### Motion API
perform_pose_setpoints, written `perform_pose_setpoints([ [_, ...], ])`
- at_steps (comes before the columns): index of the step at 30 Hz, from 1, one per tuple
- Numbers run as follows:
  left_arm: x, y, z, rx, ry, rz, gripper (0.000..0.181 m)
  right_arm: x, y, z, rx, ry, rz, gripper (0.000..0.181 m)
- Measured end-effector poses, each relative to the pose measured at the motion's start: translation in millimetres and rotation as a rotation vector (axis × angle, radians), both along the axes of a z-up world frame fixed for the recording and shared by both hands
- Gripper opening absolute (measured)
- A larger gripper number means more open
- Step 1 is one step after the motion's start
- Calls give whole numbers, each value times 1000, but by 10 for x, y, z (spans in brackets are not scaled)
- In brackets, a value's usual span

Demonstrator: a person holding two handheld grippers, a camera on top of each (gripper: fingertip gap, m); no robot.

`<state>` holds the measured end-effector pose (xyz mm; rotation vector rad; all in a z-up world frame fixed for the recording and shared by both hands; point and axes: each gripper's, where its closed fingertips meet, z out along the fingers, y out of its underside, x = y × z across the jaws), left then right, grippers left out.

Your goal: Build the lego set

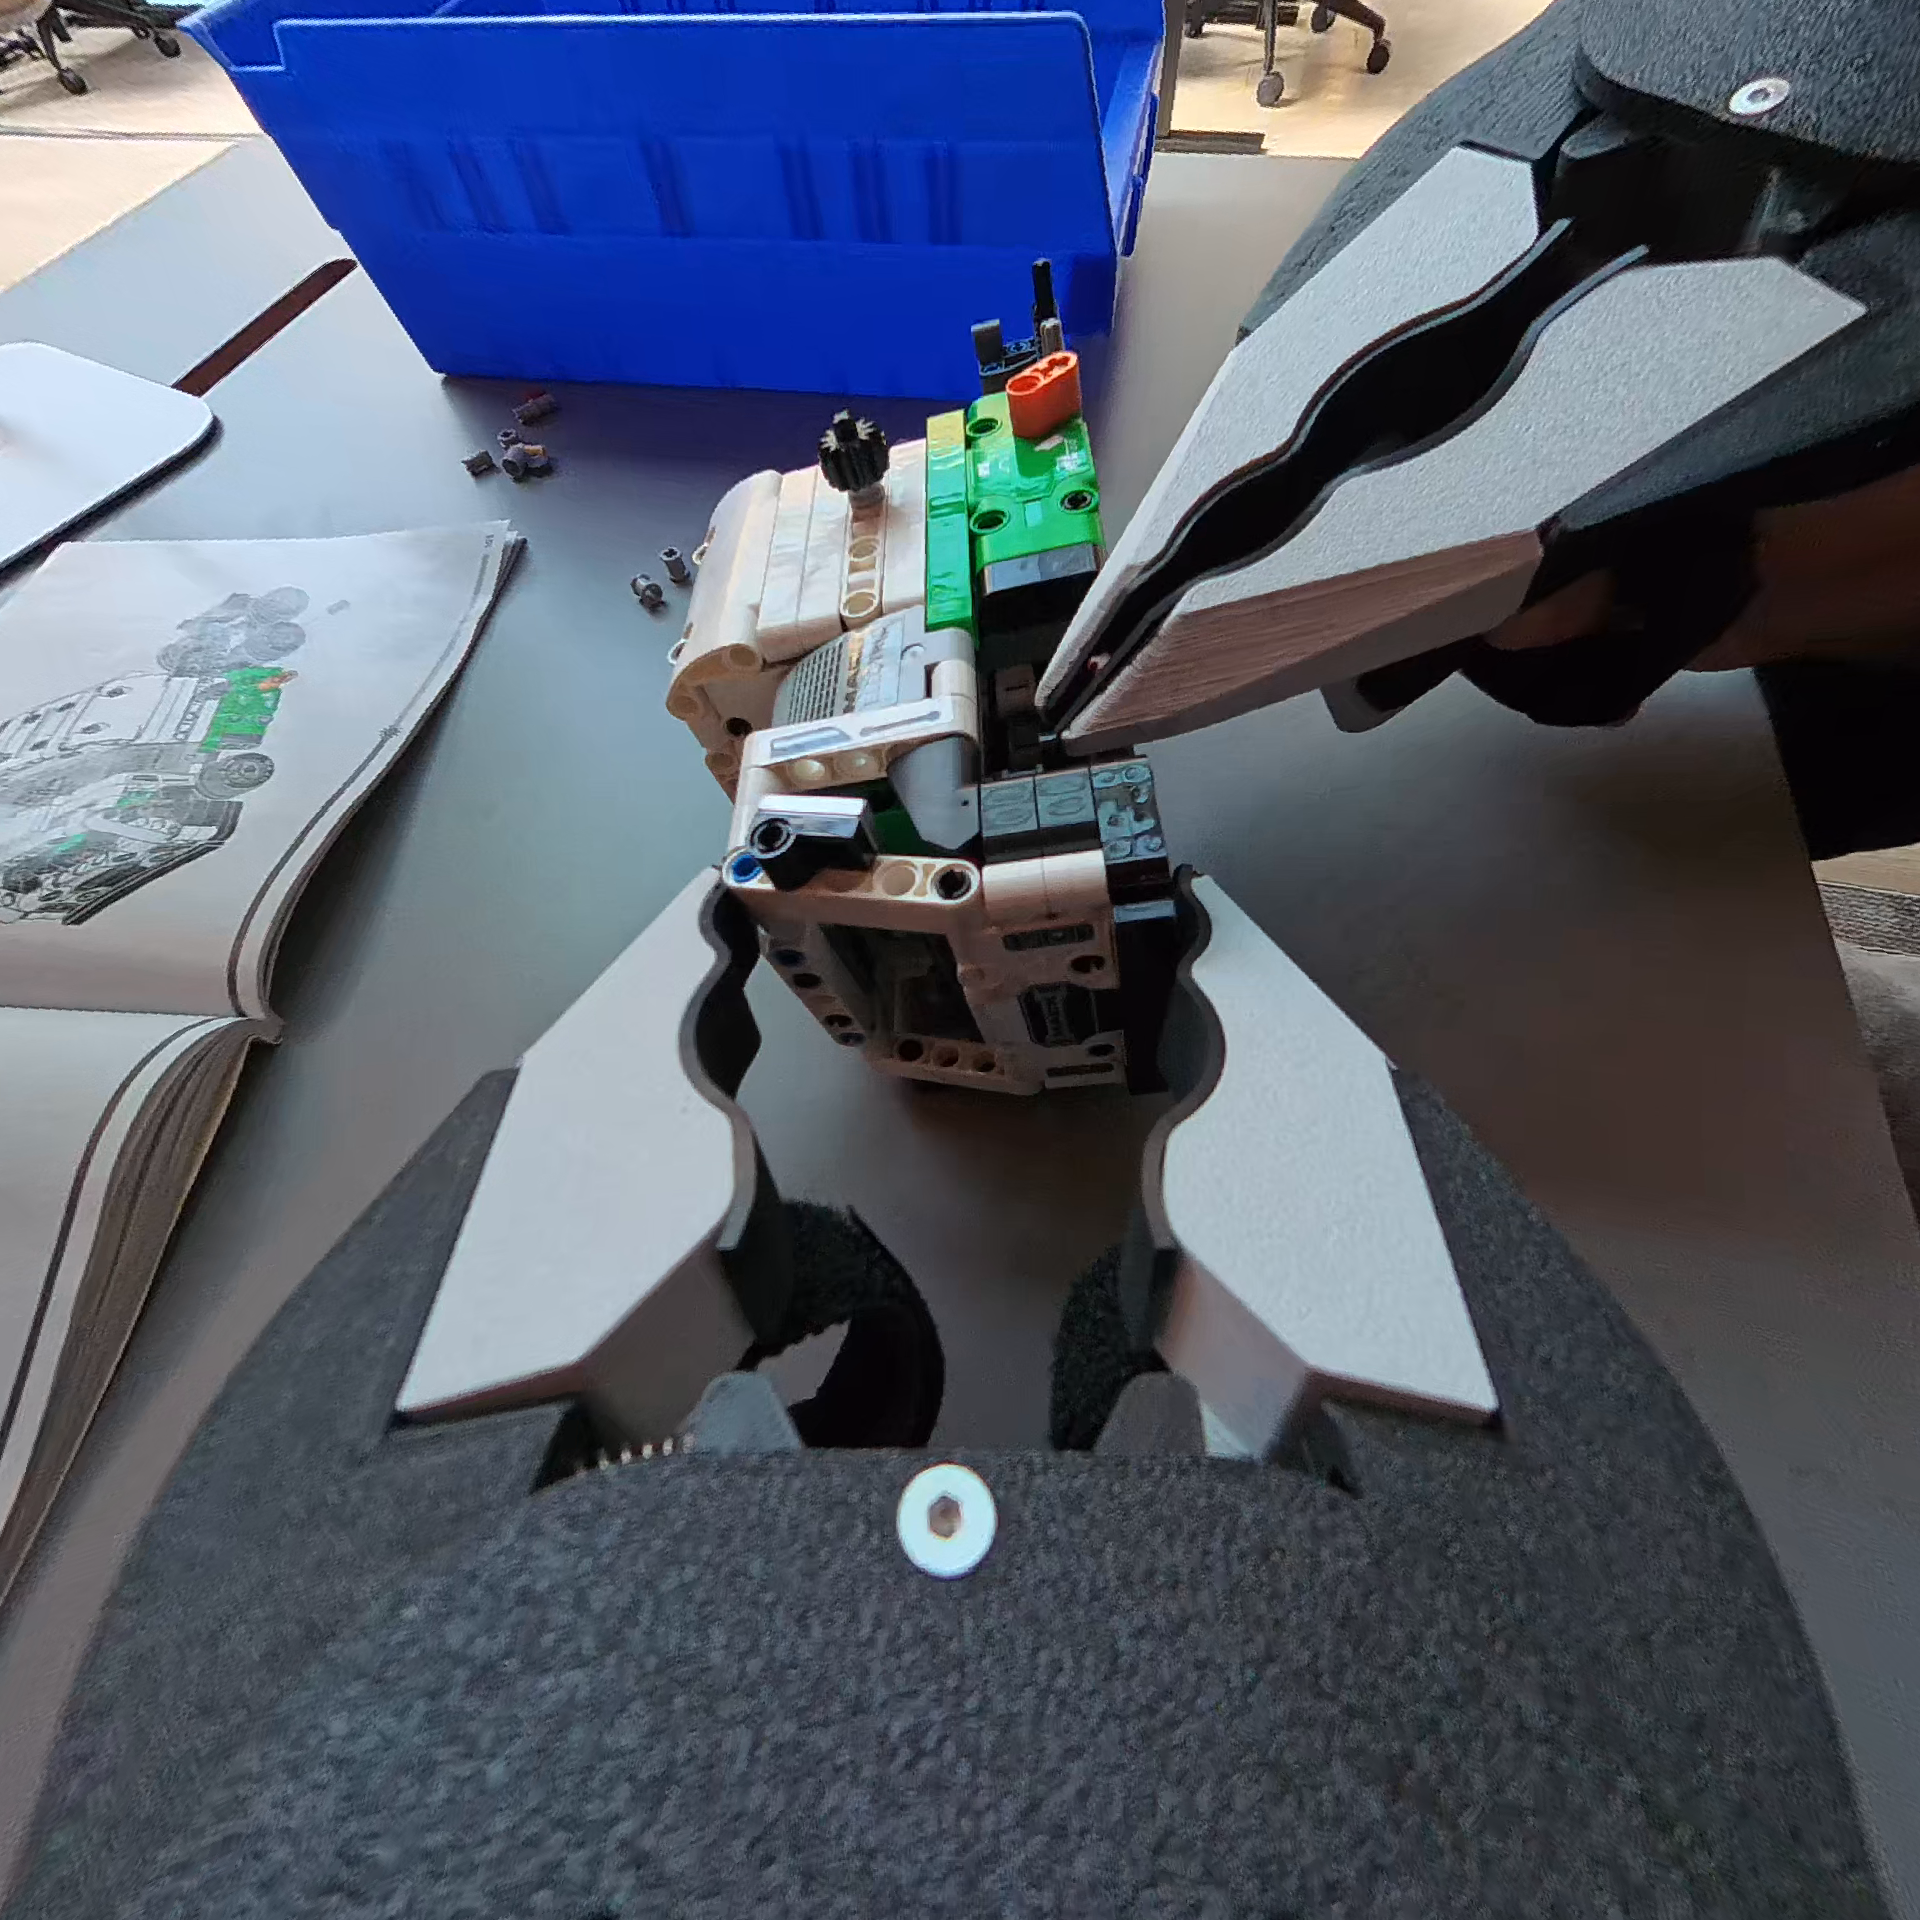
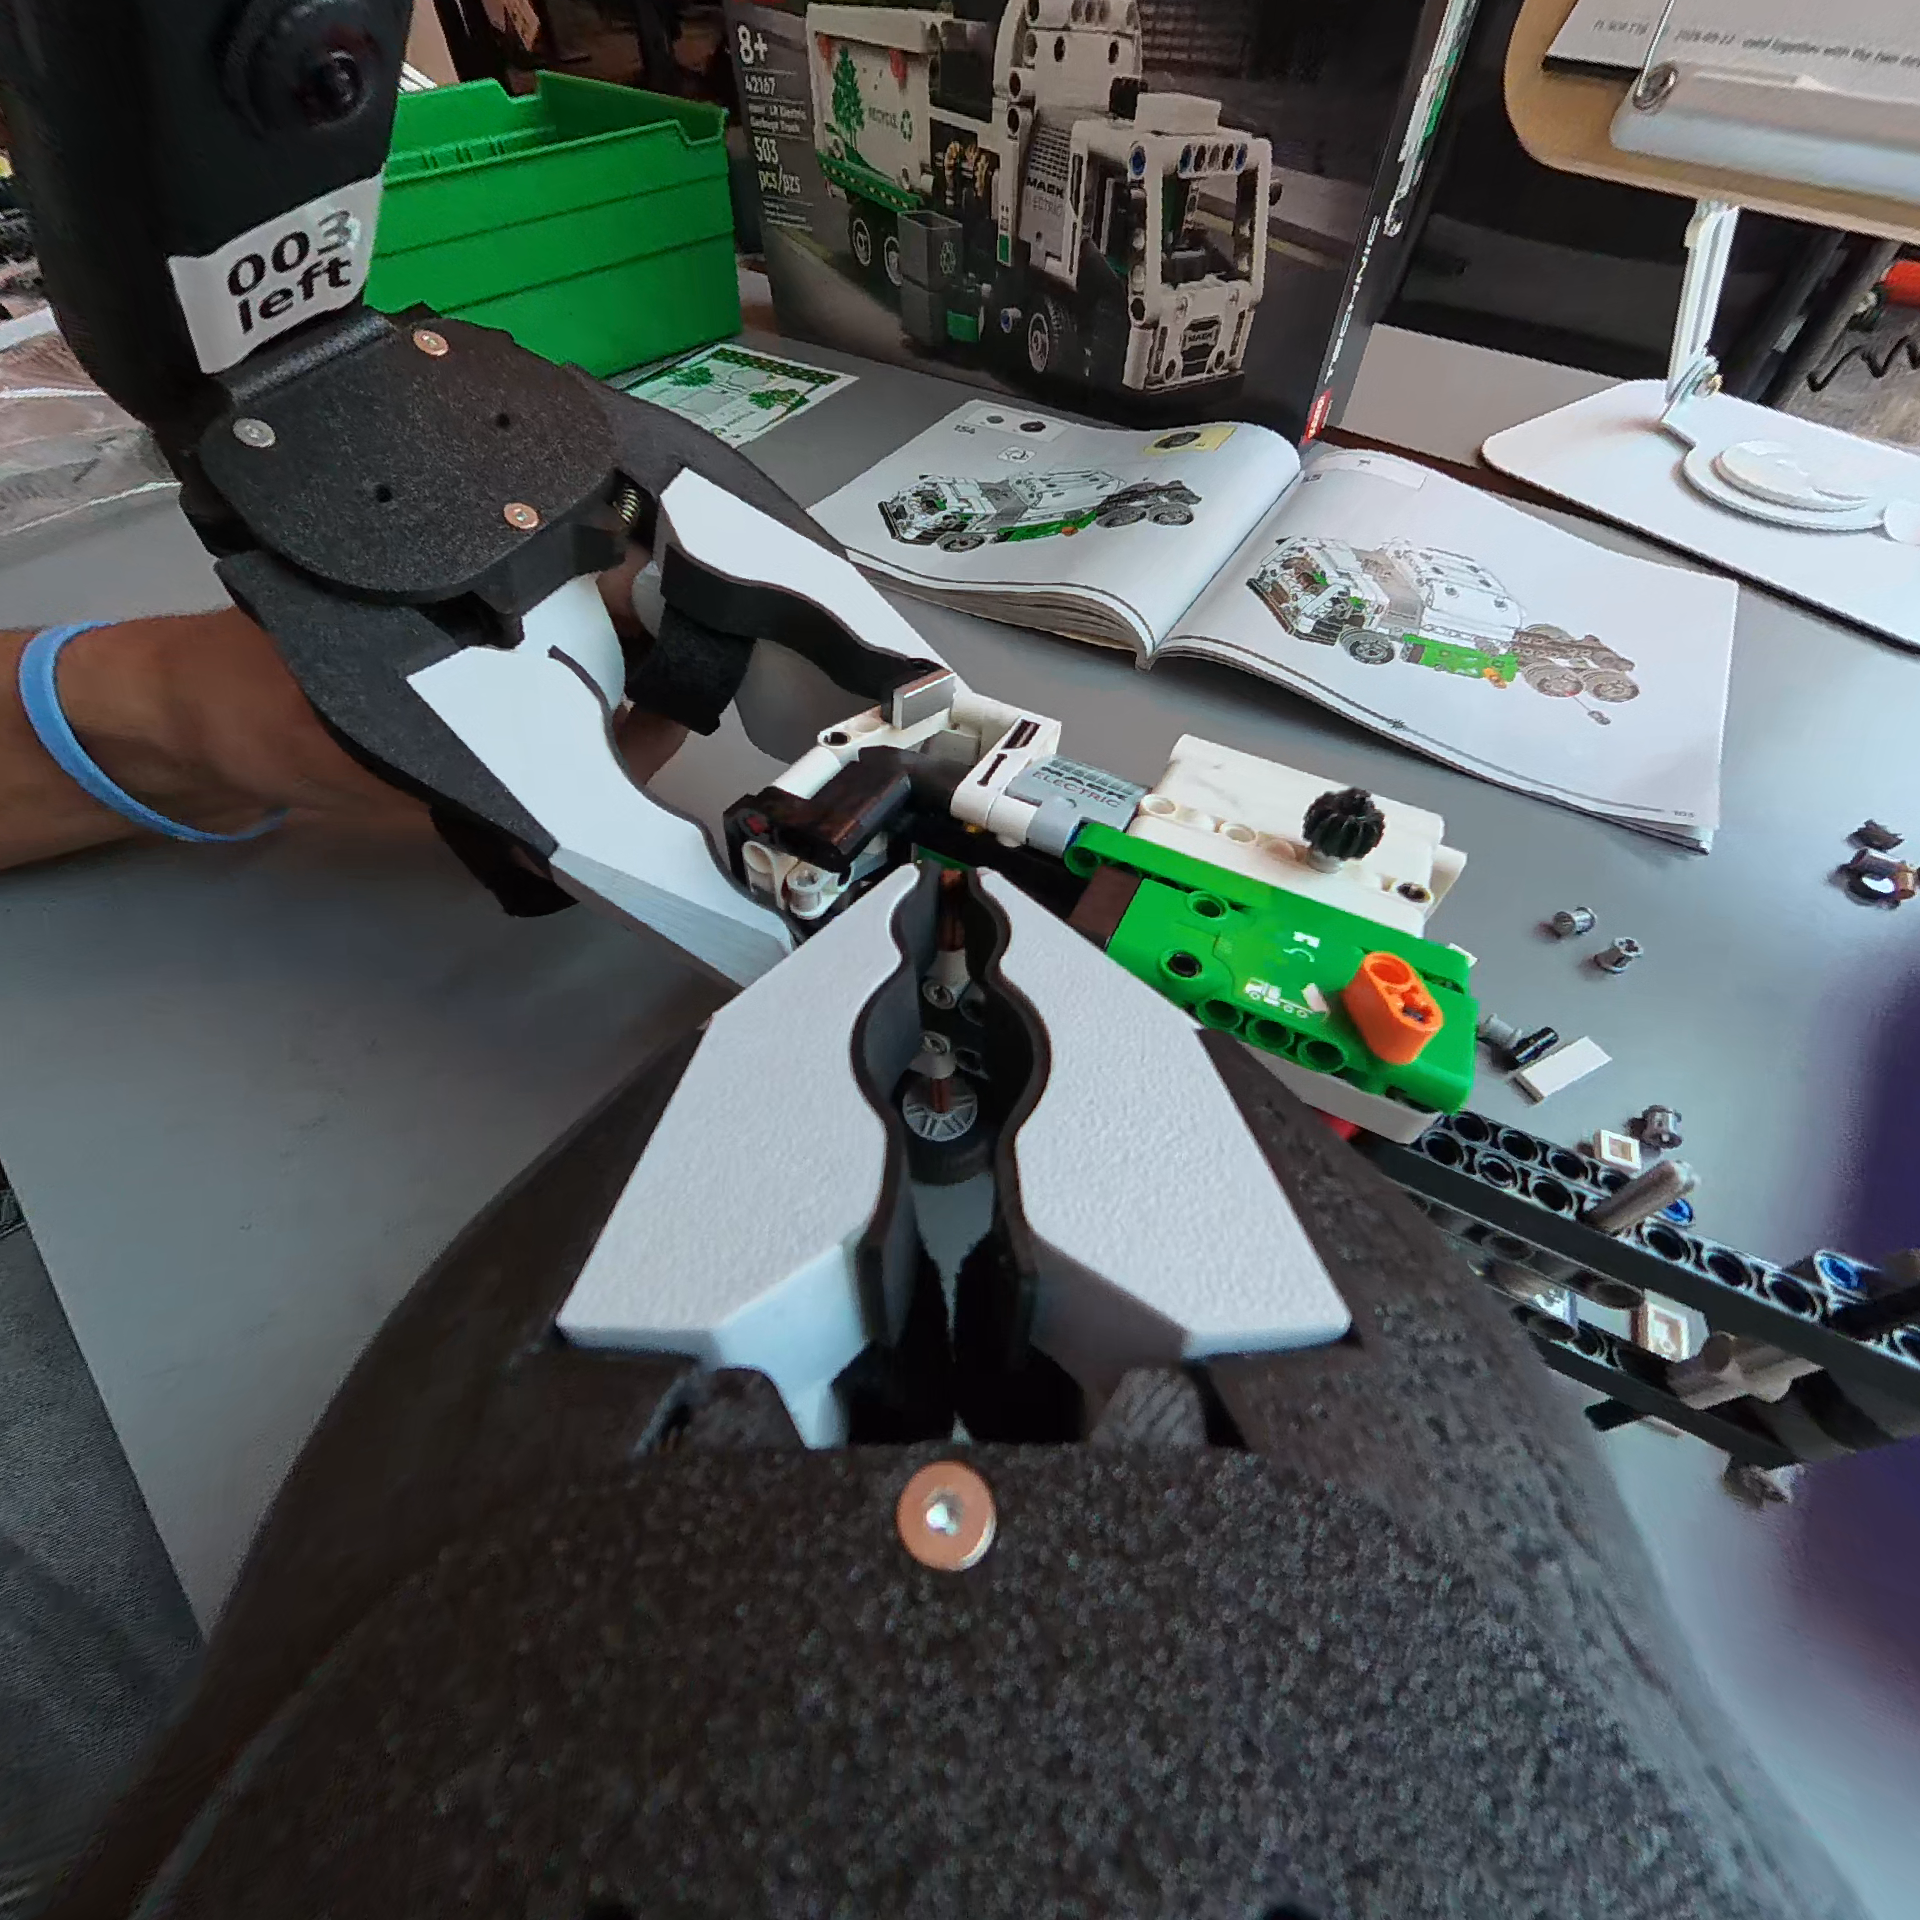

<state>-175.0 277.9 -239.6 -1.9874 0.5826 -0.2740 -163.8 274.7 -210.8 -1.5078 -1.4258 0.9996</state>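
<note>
Plainly, the truck model (image 1: pixel 935 790) on the surface (image 1: pixel 1455 1039) is clamped at its cab end by the left tool (image 1: pixel 951 925); the right tool (image 2: pixel 948 878), nearly closed, is pressed into its middle, whether on a part cannot be told. Pieces could be popped loose if too much force is applied; the model could be tipped if the clamp slips.

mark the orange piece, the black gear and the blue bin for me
orange piece (image 2: pixel 1392 1008), right wrist view, on its upper face near the round hole
black gear (image 1: pixel 852 453), left wrist view, on its toothed crown on top of the white bricks
blue bin (image 1: pixel 727 208), left wrist view, on the middle of its front wall
</note>
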Motion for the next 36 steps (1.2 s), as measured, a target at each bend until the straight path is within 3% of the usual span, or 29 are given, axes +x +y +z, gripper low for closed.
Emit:
perform_pose_setpoints([
  [36,10,-12,26,28,23,31,77,30,-11,0,46,-24,0,3],
])
